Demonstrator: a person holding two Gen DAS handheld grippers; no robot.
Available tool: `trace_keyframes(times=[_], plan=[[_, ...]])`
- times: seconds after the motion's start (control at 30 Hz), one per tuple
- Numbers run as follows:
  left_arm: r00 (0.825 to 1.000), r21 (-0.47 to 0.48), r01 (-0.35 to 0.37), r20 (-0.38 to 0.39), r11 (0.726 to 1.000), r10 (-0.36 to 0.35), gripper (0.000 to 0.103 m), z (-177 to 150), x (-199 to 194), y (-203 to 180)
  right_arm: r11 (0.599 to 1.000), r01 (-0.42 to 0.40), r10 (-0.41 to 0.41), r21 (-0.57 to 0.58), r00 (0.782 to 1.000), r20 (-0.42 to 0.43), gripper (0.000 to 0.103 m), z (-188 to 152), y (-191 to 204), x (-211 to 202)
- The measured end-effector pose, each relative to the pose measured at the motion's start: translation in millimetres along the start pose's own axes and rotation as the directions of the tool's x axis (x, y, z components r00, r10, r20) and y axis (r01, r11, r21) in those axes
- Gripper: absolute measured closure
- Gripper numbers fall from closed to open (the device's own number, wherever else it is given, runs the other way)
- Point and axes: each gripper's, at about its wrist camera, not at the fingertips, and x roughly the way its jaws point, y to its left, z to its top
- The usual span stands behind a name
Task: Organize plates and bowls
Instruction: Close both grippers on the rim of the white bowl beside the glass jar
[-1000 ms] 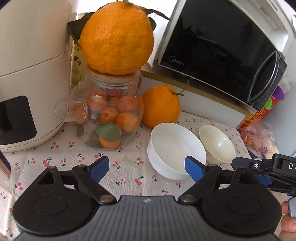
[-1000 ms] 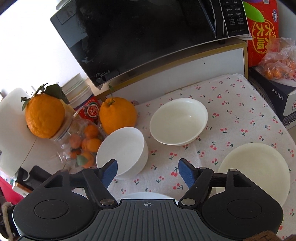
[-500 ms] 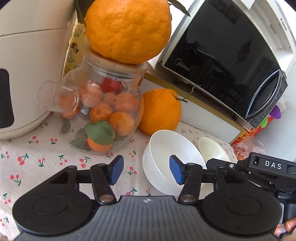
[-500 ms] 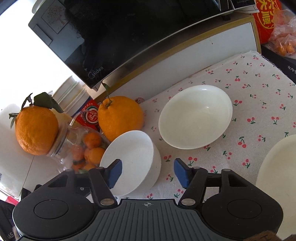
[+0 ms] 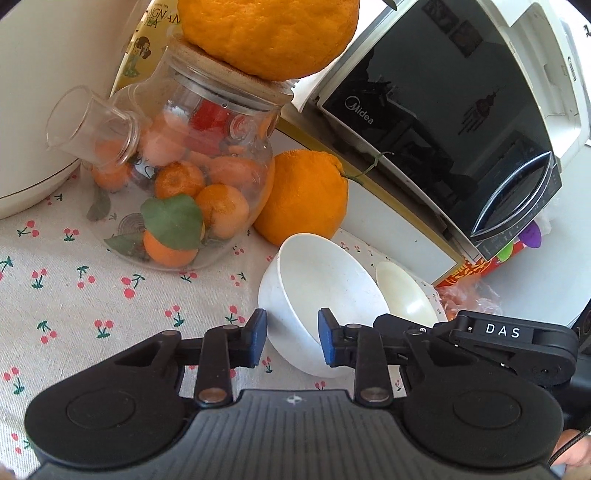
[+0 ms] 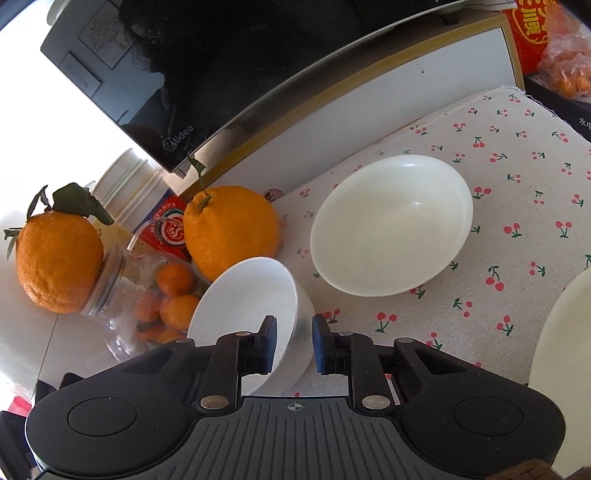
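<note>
A deep white bowl (image 5: 317,291) stands on the cherry-print cloth; it also shows in the right wrist view (image 6: 247,295). My left gripper (image 5: 291,341) straddles its near rim, one pad outside, one inside, with a gap still visible. My right gripper (image 6: 293,345) straddles the bowl's right rim, jaws narrowed with a gap. A wide shallow cream bowl (image 6: 391,225) sits to the right and shows in the left wrist view (image 5: 402,295) behind the deep bowl. A cream plate (image 6: 561,332) lies at the right edge.
A glass jar of small oranges (image 5: 184,184) with a big orange on its lid (image 5: 269,33), a second big orange (image 5: 303,199), a white appliance (image 5: 37,110) and a black microwave (image 5: 443,122) stand around the bowls. A bag of oranges (image 6: 565,70) is at far right.
Both grippers moved forward to the deep white bowl and narrowed their jaws around its rim from opposite sides. The bowl appears slightly tilted now.
</note>
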Motion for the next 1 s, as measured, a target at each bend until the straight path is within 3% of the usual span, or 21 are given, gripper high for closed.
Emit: trace_keyframes(times=[0.43,0.7,0.83,1.0], plan=[[1.0,0.004,-0.011,0.0,1.0,0.011,0.077,-0.4,0.5,-1.6,0.999,0.027,-0.028,-0.02,1.0,-0.008,0.085,-6.4,4.0,7.6],[0.999,-0.03,-0.04,-0.014,0.999,0.039,0.077,1.7,-7.6,1.3,0.998,0.043,-0.045,-0.043,0.997,-0.06,0.082,-10.4,15.9,4.0],[0.999,-0.045,-0.038,0.002,0.998,0.038,0.065,0.8,-4.5,4.3,1.0,0.018,-0.018,0.0,0.998,-0.054,0.08,-7.5,9.5,6.1],[0.999,-0.037,-0.036,0.024,0.999,0.037,0.07,-1.2,-2.8,7.3,0.998,-0.002,0.005,0.055,0.999,-0.045,0.078,-5.4,-4.3,13.1]])
